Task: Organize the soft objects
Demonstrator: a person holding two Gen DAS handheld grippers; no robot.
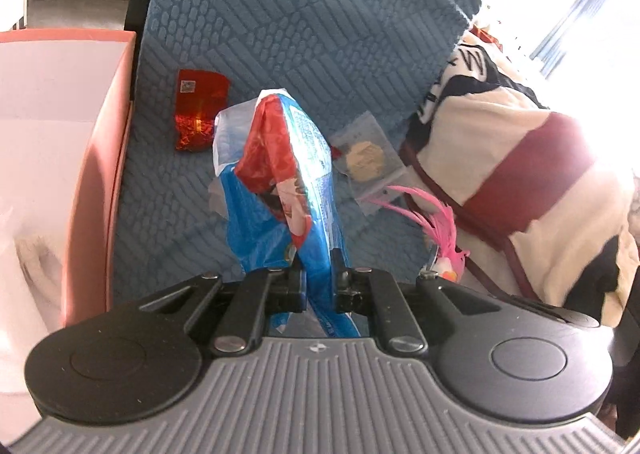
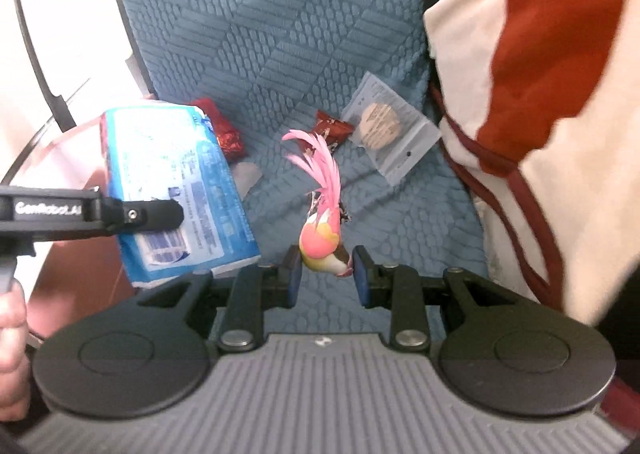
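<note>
Blue quilted sofa cover [image 1: 300, 14] fills both views, sunlight blowing out one side. My left gripper [image 1: 318, 274] pinches the blue tissue pack [image 1: 280, 182] beside the pink box [image 1: 96, 158]. My right gripper [image 2: 326, 274], jaws spread, brackets the pink feathered bird [image 2: 320, 238]; closing carelessly could crush its feathers, I reckon.

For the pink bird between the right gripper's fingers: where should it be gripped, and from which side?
Grip the bird across its rounded body, coming from the tail-less head end, as the right gripper is placed now. The pink tail feathers are thin and would likely bend or slip, so the firmer body seems safer.
</note>
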